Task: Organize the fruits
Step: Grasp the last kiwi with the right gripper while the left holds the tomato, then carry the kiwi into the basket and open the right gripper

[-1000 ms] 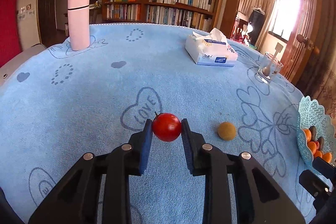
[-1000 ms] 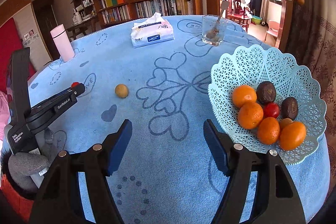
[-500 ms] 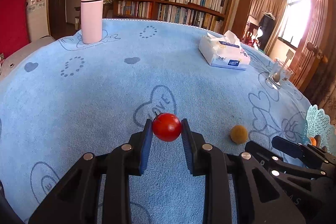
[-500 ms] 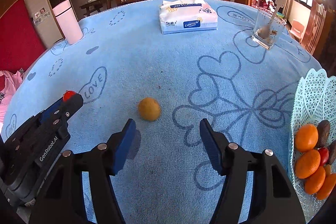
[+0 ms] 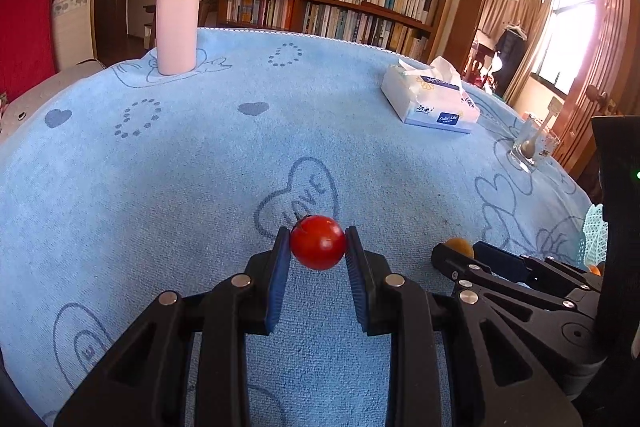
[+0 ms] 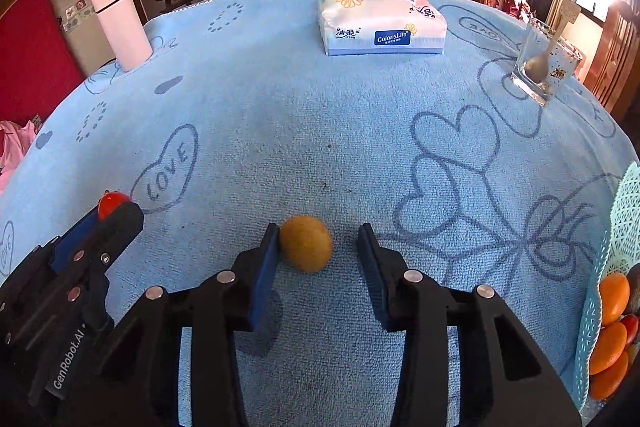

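Observation:
My left gripper (image 5: 318,247) is shut on a red cherry tomato (image 5: 318,247) and holds it above the blue cloth; the tomato also shows in the right wrist view (image 6: 110,203). My right gripper (image 6: 318,247) is open around a small brown-yellow round fruit (image 6: 306,243) that lies on the cloth, close to the left finger, apart from the right one. That fruit peeks out behind the right gripper in the left wrist view (image 5: 459,246). The light-blue lattice fruit basket (image 6: 624,223) with oranges (image 6: 614,297) is at the right edge.
A pink flask (image 5: 177,23) stands at the back left, a tissue pack (image 6: 382,23) at the back middle, a glass with a spoon (image 6: 544,71) at the back right. The blue heart-print cloth (image 6: 320,115) covers the round table. The two grippers sit side by side.
My right gripper has moved left and forward from the basket to the brown-yellow fruit, which now sits between its fingers. The left gripper still holds the tomato, lifted and turned slightly.

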The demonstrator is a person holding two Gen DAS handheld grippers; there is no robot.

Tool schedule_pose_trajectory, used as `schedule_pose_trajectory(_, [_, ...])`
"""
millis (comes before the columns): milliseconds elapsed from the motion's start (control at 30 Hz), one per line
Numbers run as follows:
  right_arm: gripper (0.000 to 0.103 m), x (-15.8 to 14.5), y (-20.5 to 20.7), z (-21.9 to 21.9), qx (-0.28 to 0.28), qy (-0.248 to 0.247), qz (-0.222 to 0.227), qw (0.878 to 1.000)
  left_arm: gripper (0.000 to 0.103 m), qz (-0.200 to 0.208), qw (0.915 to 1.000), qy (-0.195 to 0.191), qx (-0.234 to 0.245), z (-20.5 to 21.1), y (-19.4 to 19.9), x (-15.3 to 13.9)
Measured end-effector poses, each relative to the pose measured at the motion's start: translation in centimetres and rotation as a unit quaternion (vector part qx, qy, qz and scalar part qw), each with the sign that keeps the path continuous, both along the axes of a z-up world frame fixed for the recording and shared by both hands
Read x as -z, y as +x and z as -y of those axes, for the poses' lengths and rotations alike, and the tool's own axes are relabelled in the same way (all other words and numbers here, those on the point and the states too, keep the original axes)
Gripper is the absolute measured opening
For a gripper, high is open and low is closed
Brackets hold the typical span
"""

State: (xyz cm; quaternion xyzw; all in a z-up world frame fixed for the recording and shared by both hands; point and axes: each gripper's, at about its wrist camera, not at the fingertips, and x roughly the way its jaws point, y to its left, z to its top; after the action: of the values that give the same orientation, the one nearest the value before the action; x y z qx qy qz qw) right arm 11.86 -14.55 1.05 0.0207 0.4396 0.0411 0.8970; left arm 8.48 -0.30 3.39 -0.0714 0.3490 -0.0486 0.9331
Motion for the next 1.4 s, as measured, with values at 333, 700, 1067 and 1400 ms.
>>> schedule_pose_trajectory(333, [0.027, -0.6, -1.3, 0.3, 0.002, 0.016, 0.002, 1.000, 0.028, 0.003, 1.0000, -0.002, 0.004, 0.1, -0.2, -0.1])
schedule_pose_trajectory(700, [0.027, -2.3, -3.9, 2.0, 0.027, 0.026, 0.022, 0.999, 0.028, 0.007, 0.9999, -0.004, 0.014, 0.5, -0.5, -0.2])
schedule_pose_trajectory(1067, [0.027, -4.2, -7.2, 5.6, 0.079, 0.030, 0.047, 0.995, 0.028, 0.016, 0.9991, 0.000, 0.040, 1.7, -1.4, -0.5])
schedule_pose_trajectory(1400, [0.027, -6.2, -11.8, 11.7, 0.157, 0.044, 0.077, 0.984, 0.028, 0.021, 0.9980, 0.008, 0.058, 2.7, -2.0, -0.5])
